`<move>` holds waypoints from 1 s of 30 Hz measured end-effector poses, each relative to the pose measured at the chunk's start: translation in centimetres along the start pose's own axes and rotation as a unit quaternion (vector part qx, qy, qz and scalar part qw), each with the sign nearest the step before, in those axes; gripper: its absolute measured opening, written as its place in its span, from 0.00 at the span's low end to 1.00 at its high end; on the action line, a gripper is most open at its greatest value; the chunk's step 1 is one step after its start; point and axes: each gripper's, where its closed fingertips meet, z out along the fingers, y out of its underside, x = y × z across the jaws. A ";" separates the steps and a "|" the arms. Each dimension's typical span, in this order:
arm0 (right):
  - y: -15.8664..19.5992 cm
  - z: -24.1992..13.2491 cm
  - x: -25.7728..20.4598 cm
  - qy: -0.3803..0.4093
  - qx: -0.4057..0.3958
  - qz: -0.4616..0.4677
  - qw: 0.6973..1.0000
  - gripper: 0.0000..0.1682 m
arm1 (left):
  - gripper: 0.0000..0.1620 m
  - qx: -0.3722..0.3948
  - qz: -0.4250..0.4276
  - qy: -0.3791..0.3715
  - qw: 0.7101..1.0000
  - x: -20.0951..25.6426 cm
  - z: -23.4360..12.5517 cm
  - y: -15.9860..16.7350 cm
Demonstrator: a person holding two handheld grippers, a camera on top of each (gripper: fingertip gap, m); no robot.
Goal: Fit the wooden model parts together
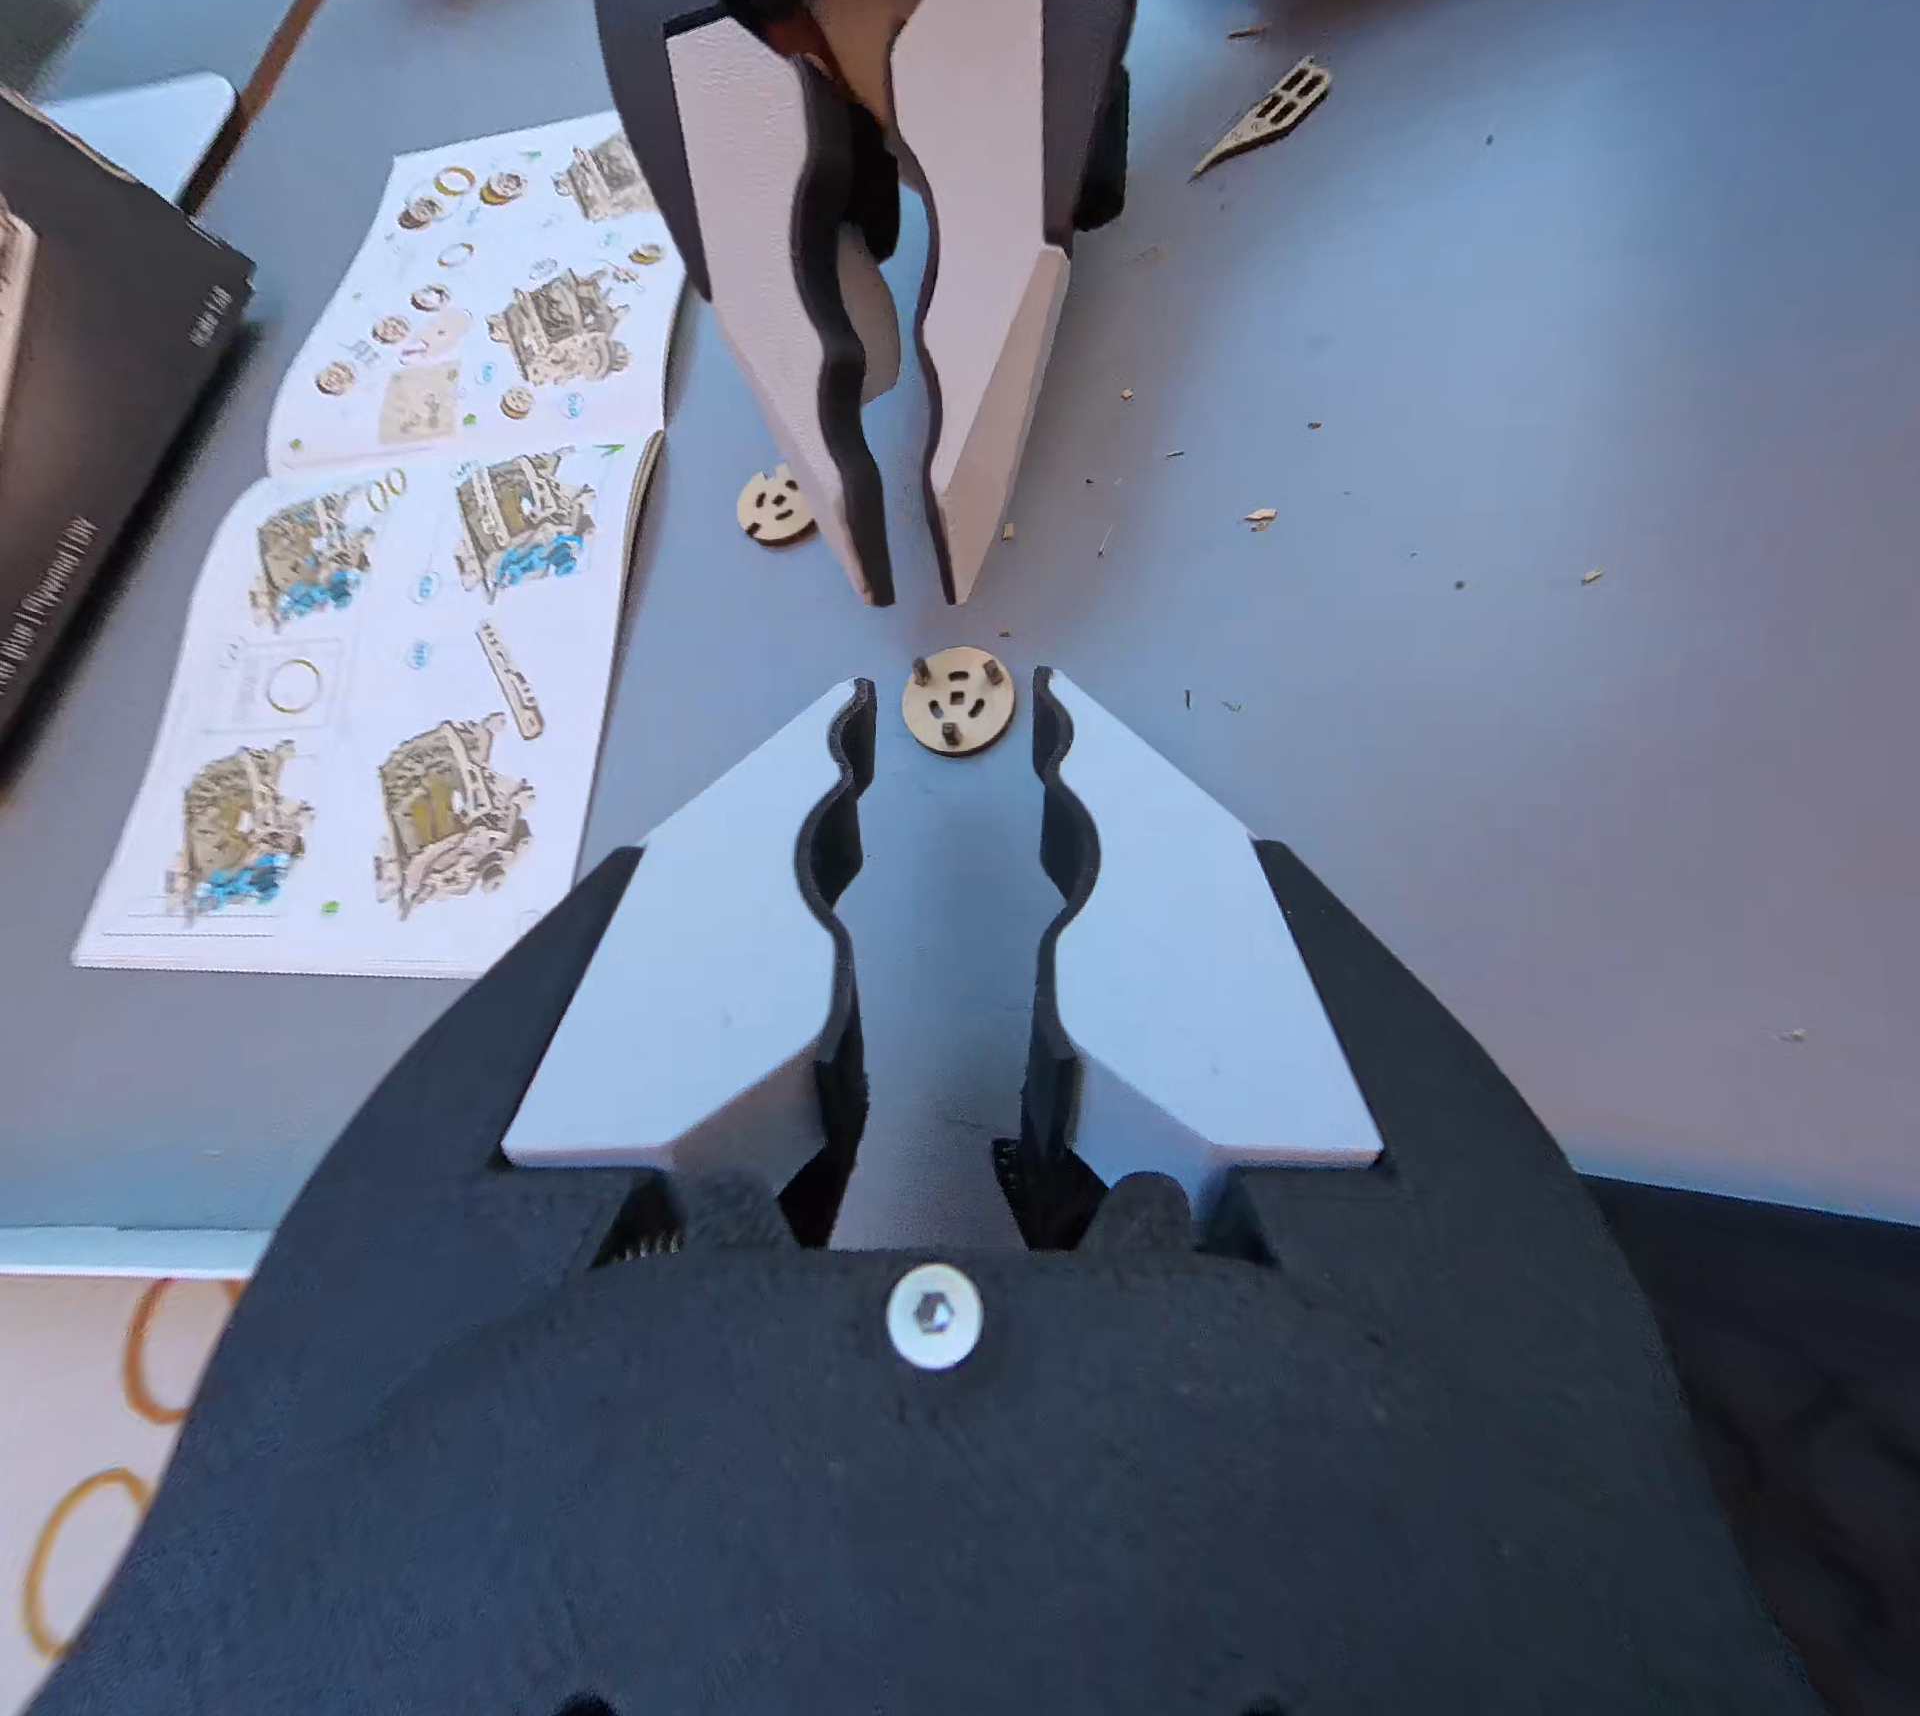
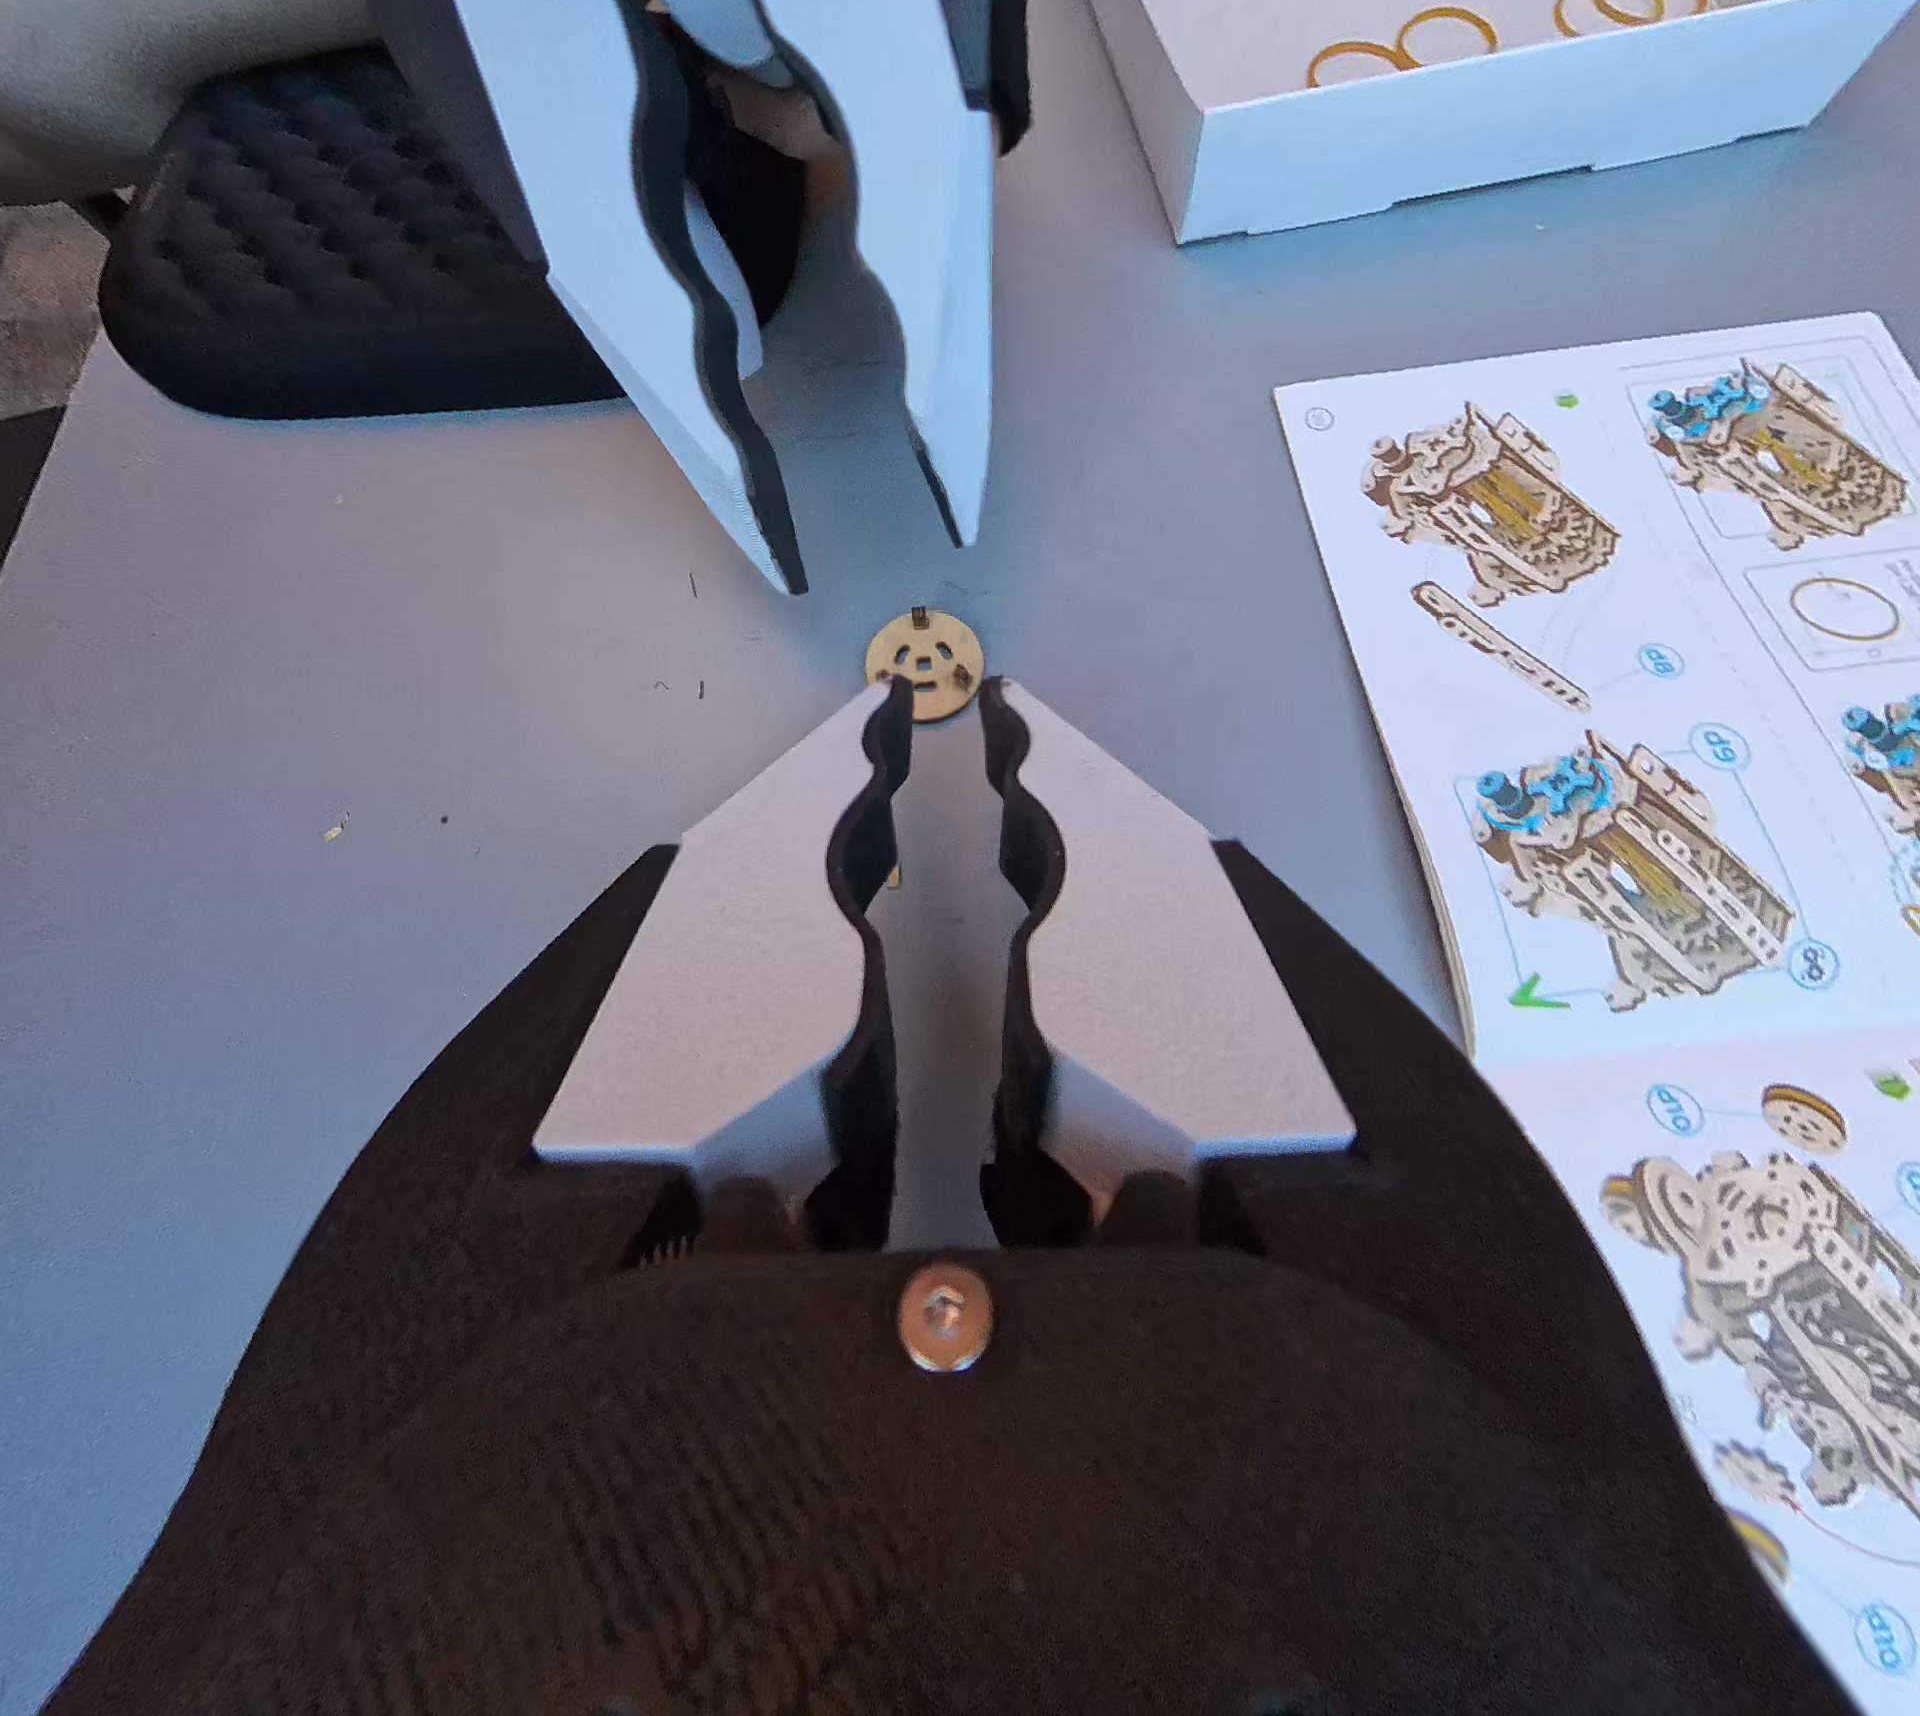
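left gripper (image 1: 954, 679) agape, wooden disc (image 1: 957, 702) — flat, unheld

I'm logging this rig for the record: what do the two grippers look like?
Both match. The left gripper and right gripper each have a black, textured body with one silver screw in the middle. The fingers are pale grey wedges tapering to points, lined inside with wavy black pads. No cables or markings show.

A grey bench (image 1: 1558, 378) fills both views, lit evenly and flecked with small wood chips. Beyond its near edge stands a black padded chair seat (image 2: 312, 253). At the far left corner, a dark strip and pale floor show, blurred.
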 end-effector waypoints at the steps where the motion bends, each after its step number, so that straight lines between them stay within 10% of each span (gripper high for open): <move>1: 0.0 0.2 0.0 0.003 -0.006 -0.006 1.000 0.07 | 0.18 -0.001 -0.019 0.008 1.000 0.0 0.1 0.1; 30: 1.3 1.2 -1.6 -0.062 -0.071 -0.089 0.992 0.03 | 0.14 -0.024 0.019 0.060 0.998 2.2 1.8 1.1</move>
